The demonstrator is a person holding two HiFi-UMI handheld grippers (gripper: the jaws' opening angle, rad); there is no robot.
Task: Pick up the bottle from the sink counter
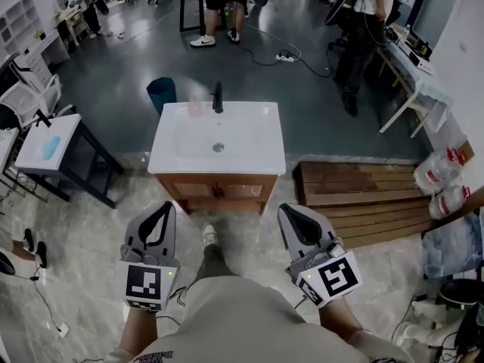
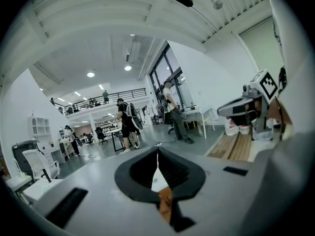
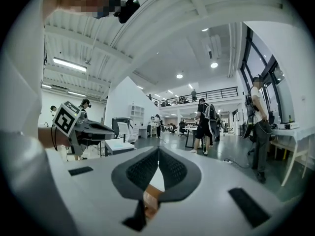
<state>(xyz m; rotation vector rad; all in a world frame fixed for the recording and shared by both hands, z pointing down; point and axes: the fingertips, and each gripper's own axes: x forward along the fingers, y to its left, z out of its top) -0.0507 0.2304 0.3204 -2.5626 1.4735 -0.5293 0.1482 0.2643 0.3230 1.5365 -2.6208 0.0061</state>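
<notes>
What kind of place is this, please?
Probably a big open workshop or lab office, not a bathroom: the sink cabinet stands alone among desks, with a loose power strip and a mezzanine railing in view.

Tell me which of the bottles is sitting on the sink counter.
The small pale pink bottle, upright just left of the black faucet. The two big clear jugs with red labels are off to the right, beside the wooden pallet.

Bright, even indoor light from ceiling lamps [image 3: 69, 64] & tall windows [image 2: 165, 80] far right, soft shadows, mild glare on white sink top [image 1: 257, 131], heavy fisheye w/ dark vignetted corners in gripper views, near jaws blurry.
</notes>
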